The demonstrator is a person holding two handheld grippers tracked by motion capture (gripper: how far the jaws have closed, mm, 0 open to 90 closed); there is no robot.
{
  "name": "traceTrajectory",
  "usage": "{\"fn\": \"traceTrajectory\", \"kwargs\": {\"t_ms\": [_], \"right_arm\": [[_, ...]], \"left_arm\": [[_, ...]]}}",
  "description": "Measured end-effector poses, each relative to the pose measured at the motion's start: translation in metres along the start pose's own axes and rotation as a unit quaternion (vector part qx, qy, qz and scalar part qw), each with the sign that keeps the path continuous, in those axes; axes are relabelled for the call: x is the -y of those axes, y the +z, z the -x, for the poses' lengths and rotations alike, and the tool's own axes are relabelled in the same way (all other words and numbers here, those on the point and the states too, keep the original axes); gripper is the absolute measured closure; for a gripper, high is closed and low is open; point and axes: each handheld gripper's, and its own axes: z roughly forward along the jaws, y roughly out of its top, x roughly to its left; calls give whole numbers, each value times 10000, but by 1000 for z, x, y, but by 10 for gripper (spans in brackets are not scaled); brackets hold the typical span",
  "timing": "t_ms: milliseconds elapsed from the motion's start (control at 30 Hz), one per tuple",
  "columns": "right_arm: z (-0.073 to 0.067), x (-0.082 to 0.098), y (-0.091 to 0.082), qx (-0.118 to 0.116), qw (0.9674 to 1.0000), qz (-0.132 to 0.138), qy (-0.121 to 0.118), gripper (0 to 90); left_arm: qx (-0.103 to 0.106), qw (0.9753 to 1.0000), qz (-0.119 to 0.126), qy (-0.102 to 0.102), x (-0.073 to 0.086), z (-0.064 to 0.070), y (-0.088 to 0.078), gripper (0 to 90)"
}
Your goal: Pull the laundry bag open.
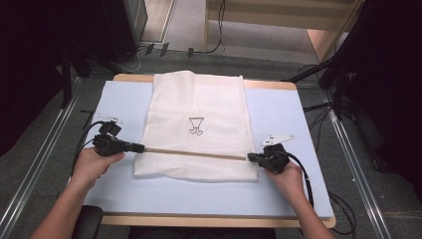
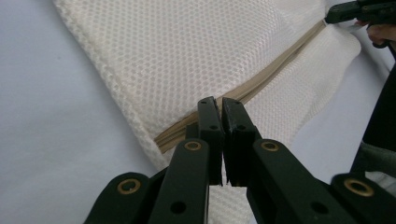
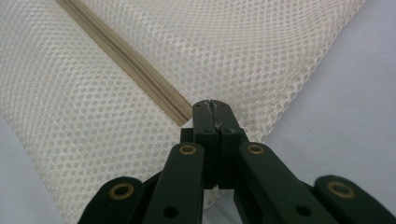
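A white mesh bag [image 1: 199, 99] lies flat on the pale blue table top [image 1: 278, 114], with a small dark emblem [image 1: 196, 125] at its middle. A beige zipper [image 1: 194, 153] runs across its near part. My left gripper [image 1: 141, 148] sits at the zipper's left end; in the left gripper view its jaws [image 2: 220, 105] stand closed over the zipper [image 2: 261, 81] at the bag's edge. My right gripper [image 1: 250, 158] is at the right end, its jaws [image 3: 212, 105] shut tight where the zipper [image 3: 135, 65] ends. What exactly each pair of jaws pinches is hidden.
The table's wooden near edge [image 1: 199, 220] lies just behind both forearms. Metal floor rails [image 1: 40, 164] run along both sides. Cables [image 1: 323, 107] and black stands [image 1: 343, 74] crowd the right and the far side. Bare blue surface flanks the bag left and right.
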Motion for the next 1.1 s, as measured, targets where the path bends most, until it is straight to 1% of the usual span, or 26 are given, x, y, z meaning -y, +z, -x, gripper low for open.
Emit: {"fn": "traceTrajectory", "kwargs": {"t_ms": [33, 67, 100, 200, 233, 267, 300, 367, 400, 467, 533, 600, 633, 667, 733, 767, 800, 833, 867, 900, 933, 1000, 1067, 1100], "right_arm": [[0, 0, 0, 9, 10000, 7, -17, 900], [-1, 0, 0, 6, 10000, 1, -28, 900], [0, 0, 0, -3, 10000, 3, -49, 900], [1, 0, 0, -43, 10000, 14, -50, 900], [1, 0, 0, -49, 10000, 11, -57, 900], [1, 0, 0, -55, 10000, 10, -54, 900], [2, 0, 0, -67, 10000, 12, -57, 900], [2, 0, 0, -85, 9999, 3, -56, 900], [2, 0, 0, -99, 9999, 4, -77, 900], [3, -1, 1, -117, 9999, 14, -113, 900], [3, -1, 1, -123, 9999, -9, -91, 900], [3, -1, 1, -139, 9999, -18, -14, 900], [3, -2, 1, -144, 9999, -35, -24, 900], [4, -2, 1, -149, 9999, -53, -27, 900], [4, -3, 1, -153, 9999, -76, -16, 900], [4, -3, 1, -141, 9998, -90, -56, 900], [3, -4, 1, -134, 9998, -110, -62, 900], [3, -5, 1, -119, 9998, -140, -67, 900], [3, -5, 0, -128, 9998, -167, -43, 900], [4, -6, 0, -197, 9997, -170, -16, 872], [5, -6, 0, -249, 9995, -178, 28, 855], [5, -7, 1, -257, 9995, -166, 4, 819], [5, -8, 1, -279, 9994, -187, 62, 795], [5, -8, 1, -295, 9994, -186, 79, 784]], "left_arm": [[-4, 10000, 18, -37, 1, -1, -1, 889], [-49, 10000, 13, -48, 2, -3, -3, 889], [-43, 10000, 10, -36, 3, -4, -4, 889], [-99, 9999, 47, -118, 7, -10, -10, 889], [-76, 9998, 82, -176, 8, -12, -12, 888], [-108, 9997, 88, -187, 10, -14, -14, 889], [-77, 9997, 108, -206, 11, -17, -16, 889], [-101, 9996, 134, -213, 13, -18, -18, 888], [-75, 9996, 145, -228, 14, -19, -19, 889], [-160, 9996, 82, -209, 14, -19, -19, 889], [-188, 9995, 62, -233, 15, -20, -18, 889], [-200, 9995, 69, -237, 16, -20, -17, 888], [-220, 9995, 65, -233, 16, -20, -16, 888], [-197, 9995, 65, -256, 17, -19, -15, 887], [-206, 9996, 86, -156, 18, -19, -15, 884], [-176, 9997, 122, -136, 18, -18, -15, 880], [-190, 9997, 135, -92, 19, -18, -15, 876], [-212, 9996, 162, -11, 19, -18, -14, 871], [-246, 9995, 178, 101, 19, -17, -14, 849], [-265, 9993, 215, 175, 20, -16, -14, 815], [-266, 9991, 242, 208, 20, -15, -15, 781], [-227, 9991, 257, 243, 19, -15, -15, 731], [-246, 9989, 280, 289, 19, -14, -14, 672], [-251, 9989, 294, 284, 19, -14, -14, 660]]}}
